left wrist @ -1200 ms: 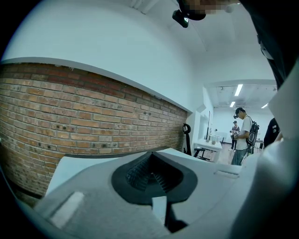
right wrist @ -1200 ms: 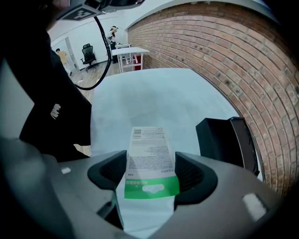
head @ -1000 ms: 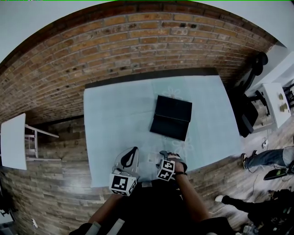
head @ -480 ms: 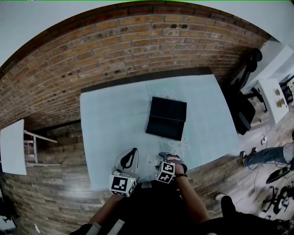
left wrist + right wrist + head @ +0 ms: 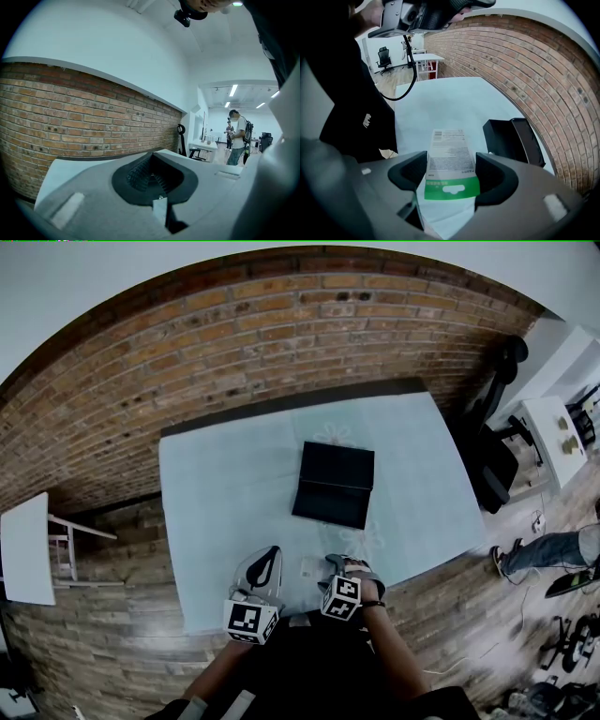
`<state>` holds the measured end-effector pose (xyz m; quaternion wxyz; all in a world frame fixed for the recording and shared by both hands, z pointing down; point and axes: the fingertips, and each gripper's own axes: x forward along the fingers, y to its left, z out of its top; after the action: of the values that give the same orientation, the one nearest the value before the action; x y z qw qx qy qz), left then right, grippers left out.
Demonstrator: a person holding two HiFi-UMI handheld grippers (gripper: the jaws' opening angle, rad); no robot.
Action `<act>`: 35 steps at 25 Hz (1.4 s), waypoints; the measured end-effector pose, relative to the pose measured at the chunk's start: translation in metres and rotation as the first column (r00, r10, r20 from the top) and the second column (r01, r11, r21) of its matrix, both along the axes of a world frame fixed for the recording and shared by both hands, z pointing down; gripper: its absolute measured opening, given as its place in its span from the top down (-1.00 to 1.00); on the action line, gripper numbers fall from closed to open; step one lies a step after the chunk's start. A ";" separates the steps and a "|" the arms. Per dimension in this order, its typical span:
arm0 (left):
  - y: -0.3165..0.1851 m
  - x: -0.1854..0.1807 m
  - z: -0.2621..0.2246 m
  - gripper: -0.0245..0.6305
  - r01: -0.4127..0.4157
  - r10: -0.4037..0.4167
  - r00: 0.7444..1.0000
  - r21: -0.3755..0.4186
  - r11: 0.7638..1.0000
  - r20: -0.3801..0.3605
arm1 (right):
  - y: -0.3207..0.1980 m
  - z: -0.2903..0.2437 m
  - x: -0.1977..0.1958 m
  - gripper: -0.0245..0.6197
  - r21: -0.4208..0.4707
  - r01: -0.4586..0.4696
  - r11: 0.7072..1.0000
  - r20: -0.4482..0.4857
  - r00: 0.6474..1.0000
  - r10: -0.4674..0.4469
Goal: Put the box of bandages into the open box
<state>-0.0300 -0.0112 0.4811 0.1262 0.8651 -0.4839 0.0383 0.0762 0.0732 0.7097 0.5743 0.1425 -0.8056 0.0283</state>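
While clamped, bandage box (image 5: 449, 157) spans right hand-held gripper (image 5: 451, 174).

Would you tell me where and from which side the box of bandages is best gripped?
Across its two long edges near the green end, coming from above. The box of bandages is flat and narrow, so it fits between the jaws; the right hand-held gripper seems to hold it just so, its far end free.

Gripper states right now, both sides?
Left gripper: fingers closed, nothing between them.
Right gripper: fingers closed on the box of bandages.
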 end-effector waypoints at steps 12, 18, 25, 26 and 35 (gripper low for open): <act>-0.007 0.008 0.003 0.93 0.002 -0.002 1.000 -0.001 1.000 0.006 | -0.011 -0.013 0.009 -0.08 0.034 -0.013 0.999 0.011 1.000 0.012; -0.015 0.013 0.005 0.93 -0.005 0.005 1.000 -0.002 1.000 0.012 | -0.023 -0.023 0.015 -0.08 0.050 -0.035 0.998 0.027 0.999 0.034; -0.024 0.023 0.005 0.93 -0.020 0.020 1.000 0.002 1.000 0.014 | -0.034 -0.033 0.028 -0.08 0.066 -0.073 0.995 0.043 0.997 0.070; -0.025 0.024 0.005 0.93 -0.022 0.022 1.000 0.002 1.000 0.014 | -0.036 -0.034 0.030 -0.08 0.069 -0.077 0.995 0.045 0.996 0.074; -0.035 0.035 0.006 0.93 -0.039 0.039 0.999 -0.001 0.999 0.010 | -0.056 -0.042 0.045 -0.08 0.082 -0.134 0.988 0.074 0.989 0.128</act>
<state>0.0054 -0.0460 0.4876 0.1234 0.8740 -0.4677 0.0453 0.1212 0.0172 0.6674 0.5364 0.2186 -0.8144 0.0360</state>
